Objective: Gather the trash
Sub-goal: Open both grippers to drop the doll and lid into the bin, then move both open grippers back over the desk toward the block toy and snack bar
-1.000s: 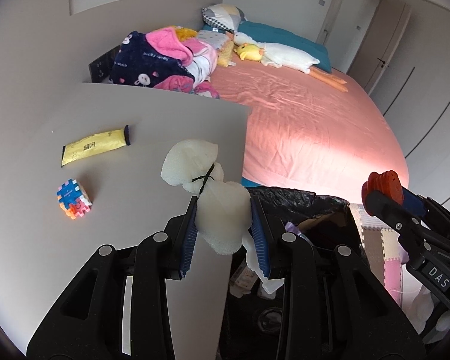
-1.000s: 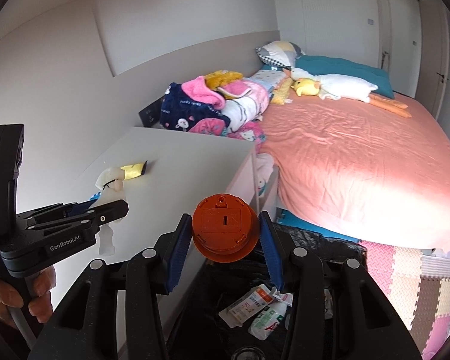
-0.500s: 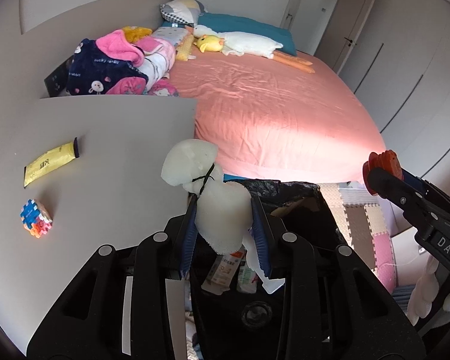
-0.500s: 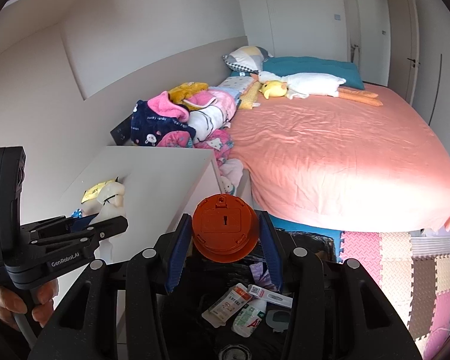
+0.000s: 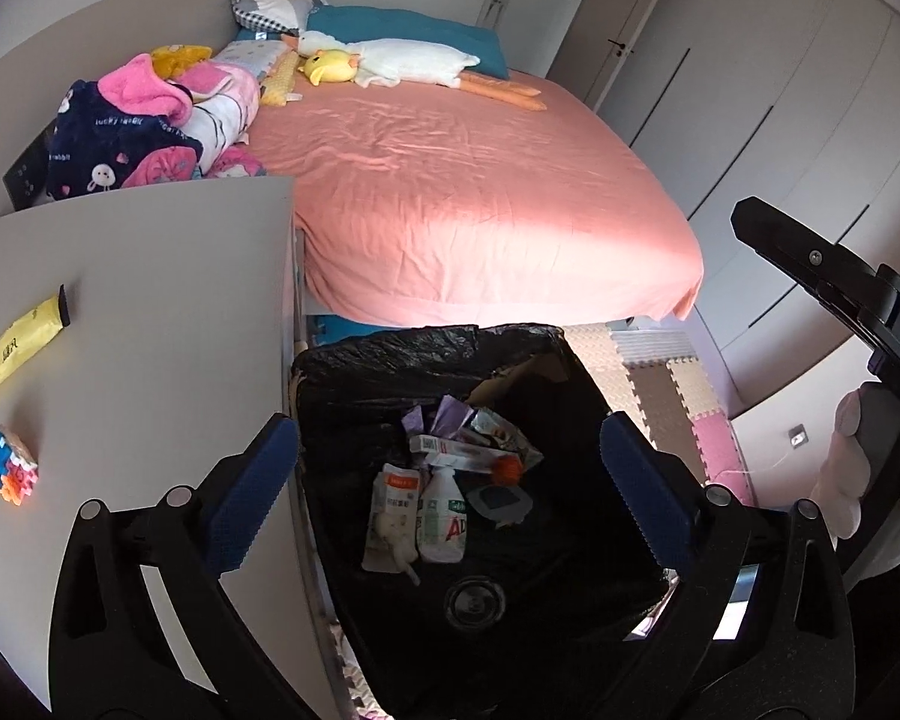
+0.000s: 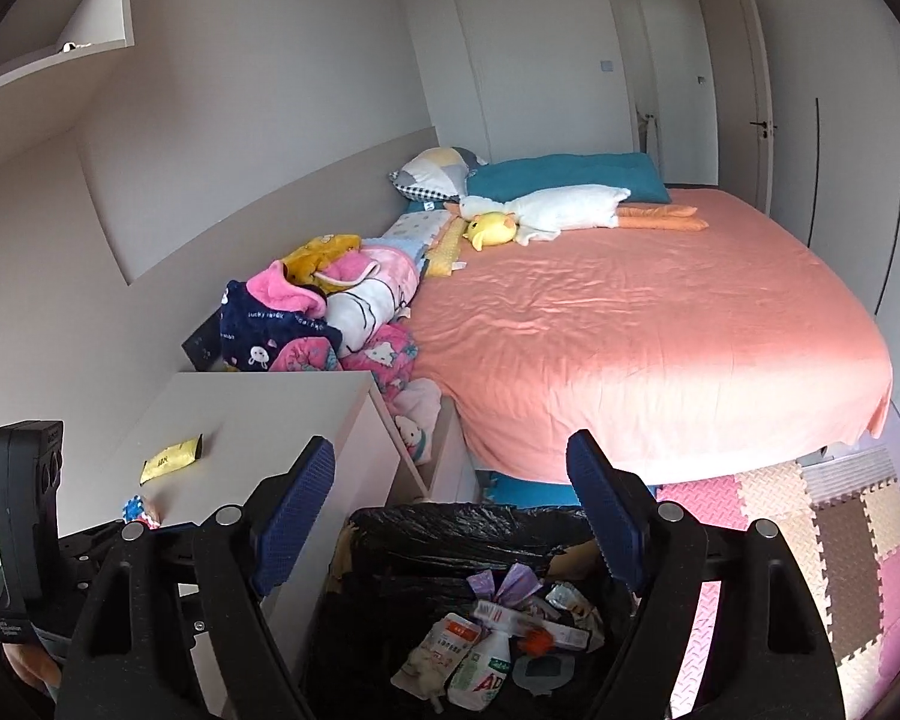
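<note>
A bin lined with a black bag (image 5: 390, 354) stands on the floor between the table and the bed. My left gripper (image 5: 447, 438) hangs right over it, jaws opening wide with nothing between them. A white wad (image 5: 390, 531) lies on the packets and bottle at the bottom, and an orange cap (image 5: 508, 471) rests beside them. My right gripper (image 6: 450, 450) is above the same bin (image 6: 468, 522), its jaws also opening and empty, with the orange cap (image 6: 534, 639) down among the trash. A yellow packet (image 5: 21, 348) lies on the table.
The grey table (image 5: 150, 300) is left of the bin and carries a colourful puzzle cube (image 5: 6, 468). A bed with a pink sheet (image 5: 480, 192) and heaped clothes (image 5: 138, 120) lies beyond. Foam floor mats (image 6: 840, 540) are to the right.
Both grippers swung from the table to over the bin and opened. The white wad left the left jaws and the orange cap left the right jaws; both now lie in the bin.
</note>
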Demonstrator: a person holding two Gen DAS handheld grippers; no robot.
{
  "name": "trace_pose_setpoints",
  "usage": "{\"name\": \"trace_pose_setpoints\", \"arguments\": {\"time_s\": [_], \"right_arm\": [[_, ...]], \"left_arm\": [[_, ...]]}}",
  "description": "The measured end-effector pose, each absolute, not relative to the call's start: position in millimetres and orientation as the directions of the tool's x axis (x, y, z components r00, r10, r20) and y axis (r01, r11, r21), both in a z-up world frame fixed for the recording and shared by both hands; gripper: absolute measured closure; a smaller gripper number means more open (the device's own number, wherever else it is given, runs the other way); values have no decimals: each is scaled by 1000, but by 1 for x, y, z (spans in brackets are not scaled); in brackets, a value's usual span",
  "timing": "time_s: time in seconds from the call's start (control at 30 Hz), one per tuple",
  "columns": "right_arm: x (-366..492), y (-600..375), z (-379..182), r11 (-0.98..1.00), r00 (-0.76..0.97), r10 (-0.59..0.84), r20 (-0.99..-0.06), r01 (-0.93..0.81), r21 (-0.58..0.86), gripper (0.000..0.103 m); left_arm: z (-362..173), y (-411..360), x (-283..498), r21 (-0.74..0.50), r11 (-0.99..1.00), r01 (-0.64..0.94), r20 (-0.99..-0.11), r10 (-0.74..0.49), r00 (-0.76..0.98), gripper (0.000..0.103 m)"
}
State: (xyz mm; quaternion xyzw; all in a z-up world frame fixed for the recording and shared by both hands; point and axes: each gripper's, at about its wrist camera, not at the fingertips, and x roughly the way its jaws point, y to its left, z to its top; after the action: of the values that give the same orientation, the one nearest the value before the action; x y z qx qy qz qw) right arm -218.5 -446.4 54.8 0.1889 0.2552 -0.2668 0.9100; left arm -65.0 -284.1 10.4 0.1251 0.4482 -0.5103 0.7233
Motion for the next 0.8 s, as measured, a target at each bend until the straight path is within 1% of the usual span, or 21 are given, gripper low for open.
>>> {"name": "trace_pose_setpoints", "arguments": {"time_s": [0.47,0.8], "right_arm": [[-195,-436,43,812,723,-335,-605,547,204,23],[-169,-421,37,848,730,-279,-624,492,197,23]], "left_arm": [[2,-274,-48,-261,514,817,-801,-588,114,6],[-3,-256,-31,-256,576,776,-809,-567,153,6]]}}
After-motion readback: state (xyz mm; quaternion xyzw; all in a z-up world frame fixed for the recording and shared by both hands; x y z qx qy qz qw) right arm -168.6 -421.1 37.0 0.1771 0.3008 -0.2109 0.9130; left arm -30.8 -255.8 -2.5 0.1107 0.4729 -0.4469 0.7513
